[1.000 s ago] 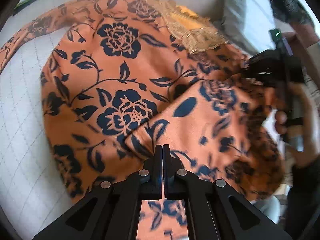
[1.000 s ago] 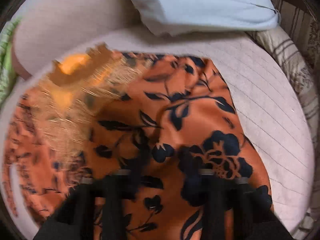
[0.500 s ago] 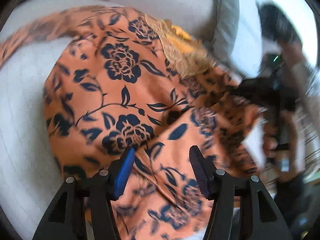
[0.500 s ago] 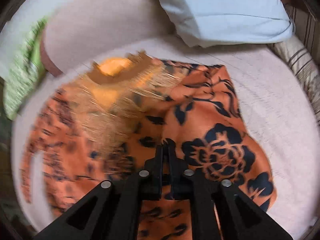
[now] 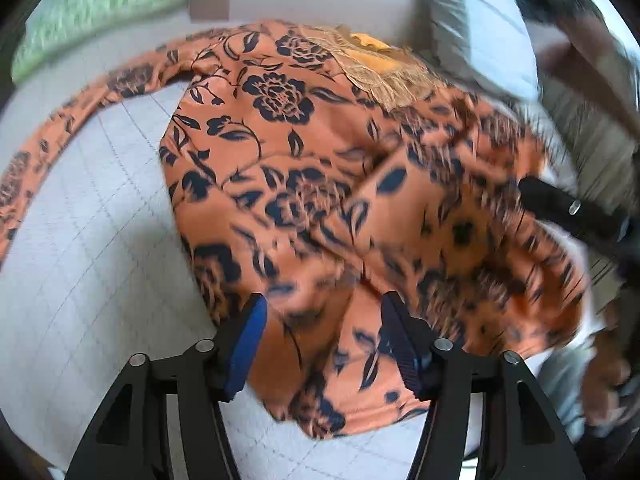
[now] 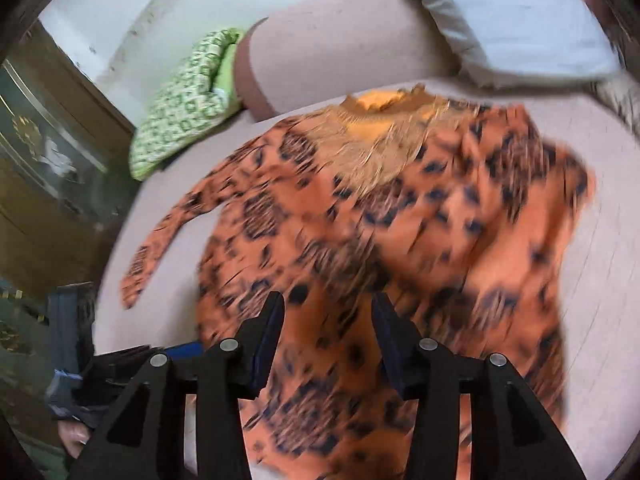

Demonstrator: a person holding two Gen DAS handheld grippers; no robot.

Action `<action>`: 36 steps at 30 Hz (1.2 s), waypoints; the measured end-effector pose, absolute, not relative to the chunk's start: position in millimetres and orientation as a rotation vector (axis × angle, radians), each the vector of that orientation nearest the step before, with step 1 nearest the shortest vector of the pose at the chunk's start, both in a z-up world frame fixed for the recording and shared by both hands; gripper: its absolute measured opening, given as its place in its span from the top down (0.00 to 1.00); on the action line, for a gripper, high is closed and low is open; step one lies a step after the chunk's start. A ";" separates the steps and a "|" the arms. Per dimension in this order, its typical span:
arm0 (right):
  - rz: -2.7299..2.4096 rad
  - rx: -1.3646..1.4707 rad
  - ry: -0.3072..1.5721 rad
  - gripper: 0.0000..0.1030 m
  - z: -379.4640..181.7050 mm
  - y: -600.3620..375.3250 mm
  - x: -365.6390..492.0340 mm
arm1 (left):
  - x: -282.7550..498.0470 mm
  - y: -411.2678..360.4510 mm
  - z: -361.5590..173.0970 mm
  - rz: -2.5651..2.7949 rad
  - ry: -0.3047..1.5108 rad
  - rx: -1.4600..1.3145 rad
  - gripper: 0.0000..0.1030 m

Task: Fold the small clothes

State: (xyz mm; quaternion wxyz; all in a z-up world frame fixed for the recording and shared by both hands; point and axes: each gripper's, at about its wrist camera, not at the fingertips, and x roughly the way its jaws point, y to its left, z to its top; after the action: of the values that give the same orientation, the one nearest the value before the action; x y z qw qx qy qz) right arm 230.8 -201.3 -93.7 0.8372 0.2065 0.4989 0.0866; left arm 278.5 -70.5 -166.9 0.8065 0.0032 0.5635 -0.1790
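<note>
An orange top with a dark floral print [image 5: 304,168] lies on a pale quilted bed [image 5: 92,248], its right side folded over the body and one long sleeve [image 5: 72,116] stretched out to the left. A gold lace collar [image 5: 380,76] is at the far end. My left gripper [image 5: 322,320] is open and empty, just above the near hem. My right gripper [image 6: 328,320] is open and empty over the same top [image 6: 400,240], which looks blurred here. The right gripper's black finger also shows in the left wrist view [image 5: 568,208] at the top's right edge.
A green patterned cushion [image 6: 184,104] and a pale blue pillow [image 6: 520,20] lie at the bed's head. A dark wooden cabinet [image 6: 48,168] stands left of the bed. The person's hand shows at the lower left in the right wrist view [image 6: 72,436].
Both grippers opened and let go of the top. The right side now lies folded over the body. Both cameras pulled back, so more of the bed shows.
</note>
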 end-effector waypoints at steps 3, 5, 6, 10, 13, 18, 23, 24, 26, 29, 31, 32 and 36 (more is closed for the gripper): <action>0.161 0.414 1.046 0.54 -95.7 -208.1 203.9 | 265.3 -93.0 -193.2 -0.289 1.194 0.206 0.43; 0.109 0.390 1.030 0.54 -98.0 -220.6 187.7 | 268.8 -102.3 -207.1 -0.206 1.152 0.298 0.52; 0.072 0.386 1.022 0.54 -101.6 -231.3 177.7 | 270.2 -97.5 -202.5 -0.192 1.149 0.262 0.71; 0.010 0.463 1.042 0.53 -117.0 -271.0 149.5 | 273.2 -53.0 -184.7 -0.088 1.137 0.001 0.93; -0.005 0.538 1.056 0.53 -128.7 -287.6 141.8 | 262.0 -9.3 -182.1 -0.002 1.105 -0.140 0.94; 0.055 0.595 1.027 0.52 -120.1 -288.9 142.1 | 243.3 26.0 -189.8 -0.013 1.143 -0.358 0.91; 0.125 0.642 0.965 0.34 -87.8 -292.3 165.9 | 251.2 -0.3 -152.8 -0.129 1.085 -0.352 0.58; 0.127 0.646 0.952 0.28 -82.3 -296.9 176.2 | 268.0 -18.7 -148.4 -0.173 1.072 -0.298 0.48; 0.127 0.671 0.942 0.28 -75.2 -307.3 203.7 | 293.0 -42.8 -145.8 -0.241 1.100 -0.233 0.37; 0.066 0.631 0.976 0.28 -65.2 -317.1 265.2 | 351.8 -83.6 -180.7 -0.326 1.200 -0.191 0.38; 0.029 0.624 1.013 0.28 -68.8 -318.6 301.2 | 389.3 -100.0 -216.6 -0.342 1.264 -0.203 0.45; 0.017 0.625 1.037 0.28 -73.8 -319.7 317.0 | 399.8 -104.0 -230.0 -0.355 1.288 -0.232 0.47; -0.158 0.424 1.179 0.33 -112.3 -309.8 395.9 | 410.8 -106.6 -256.3 -0.337 1.256 -0.230 0.60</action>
State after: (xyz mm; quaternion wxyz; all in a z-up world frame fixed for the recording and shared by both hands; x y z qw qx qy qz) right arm 395.9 -309.8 -112.3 0.8071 0.1984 0.5511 -0.0740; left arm 410.8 -106.6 -256.3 0.7896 -0.1069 0.5835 -0.1566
